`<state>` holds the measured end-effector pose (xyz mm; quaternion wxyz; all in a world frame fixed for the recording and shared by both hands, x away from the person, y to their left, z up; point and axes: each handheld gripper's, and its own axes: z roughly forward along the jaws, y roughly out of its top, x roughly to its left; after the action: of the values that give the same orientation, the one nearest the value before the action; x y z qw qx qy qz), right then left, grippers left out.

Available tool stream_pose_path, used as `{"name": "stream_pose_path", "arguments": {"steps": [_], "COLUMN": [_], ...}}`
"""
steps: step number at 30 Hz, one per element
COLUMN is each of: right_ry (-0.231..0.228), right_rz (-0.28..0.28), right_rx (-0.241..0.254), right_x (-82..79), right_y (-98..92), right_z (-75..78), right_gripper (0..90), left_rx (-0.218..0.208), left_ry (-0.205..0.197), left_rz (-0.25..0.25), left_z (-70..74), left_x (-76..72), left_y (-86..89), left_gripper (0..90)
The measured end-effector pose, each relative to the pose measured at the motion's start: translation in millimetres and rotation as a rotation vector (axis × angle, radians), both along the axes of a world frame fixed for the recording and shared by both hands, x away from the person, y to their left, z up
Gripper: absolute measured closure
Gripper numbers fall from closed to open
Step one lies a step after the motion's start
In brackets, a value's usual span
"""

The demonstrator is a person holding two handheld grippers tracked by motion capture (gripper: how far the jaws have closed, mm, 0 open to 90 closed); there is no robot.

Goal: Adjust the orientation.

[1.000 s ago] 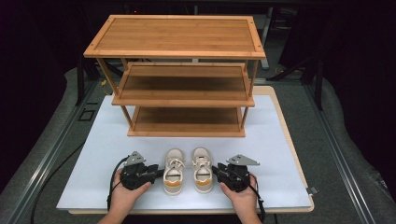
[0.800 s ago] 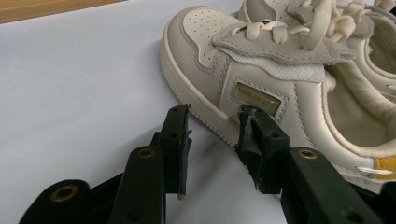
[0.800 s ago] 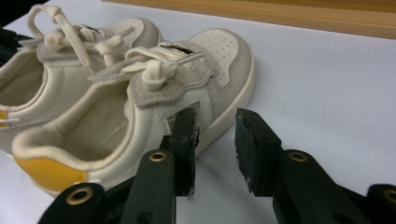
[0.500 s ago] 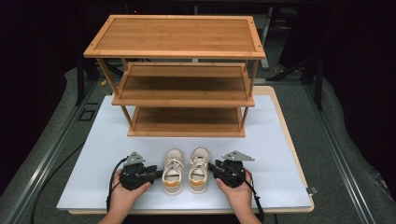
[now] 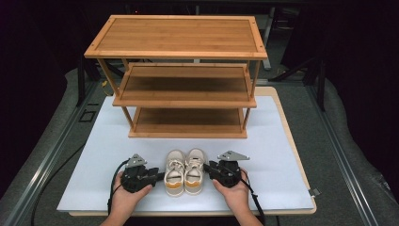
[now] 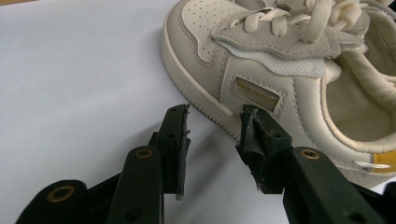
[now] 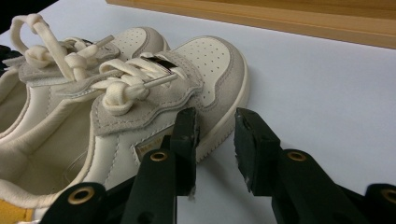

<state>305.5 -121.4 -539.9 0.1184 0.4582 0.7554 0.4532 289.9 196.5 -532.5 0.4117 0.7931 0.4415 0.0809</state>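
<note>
A pair of small cream sneakers with yellow heels stands side by side at the front of the white mat point(image 5: 282, 155), toes toward the rack. My left gripper point(image 5: 159, 177) lies left of the left shoe point(image 5: 173, 173), jaws pointing at it. They stand open point(image 6: 212, 133), and the right fingertip point(image 6: 254, 126) touches the left shoe point(image 6: 261, 60) at its sole, with bare mat in the gap. My right gripper point(image 5: 207, 168) points at the right shoe point(image 5: 195, 169). Its jaws point(image 7: 215, 133) have just closed a little but stay open, against the right shoe's point(image 7: 205, 65) side.
A three-tier bamboo shoe rack point(image 5: 181, 42) stands at the back of the mat, its shelves bare. The mat lies on a wooden table point(image 5: 301, 165). Dark floor and metal rails surround the table. A person's hands hold both grippers at the front edge.
My right gripper has slid left, and the right shoe has shifted left with it, closer to the left shoe. The left gripper has stayed put.
</note>
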Motion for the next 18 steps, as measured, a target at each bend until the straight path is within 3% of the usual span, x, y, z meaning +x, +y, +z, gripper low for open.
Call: {"name": "stream_pose_path", "arguments": {"steps": [5,7,9,15,18], "right_ry": [0.023,0.014,0.017,0.021,0.038], "right_rz": [0.025,0.004,0.003,-0.056,-0.085], "right_rx": [0.034,0.005,0.011,0.021,0.027], "right_x": [3.0,1.5,2.1,13.0,17.8], "right_y": [-0.5,2.0,1.9,3.4,-0.9], "right_z": [-0.3,1.0,1.0,0.6,0.1], "right_gripper": [74.6,74.6,73.7,73.0,63.8], "left_rx": [0.009,0.023,0.036,0.002,-0.019], "left_ry": [-0.004,-0.008,-0.017,-0.017,0.005], "left_rz": [0.013,0.014,0.019,0.038,0.049], "left_z": [-0.9,-0.5,0.2,-1.5,-2.3], "left_x": [2.0,4.6,9.1,25.5,29.3], "left_y": [-4.2,-6.8,-8.7,-10.7,-8.0], "left_gripper": [63.6,67.3,69.1,73.0,71.1]}}
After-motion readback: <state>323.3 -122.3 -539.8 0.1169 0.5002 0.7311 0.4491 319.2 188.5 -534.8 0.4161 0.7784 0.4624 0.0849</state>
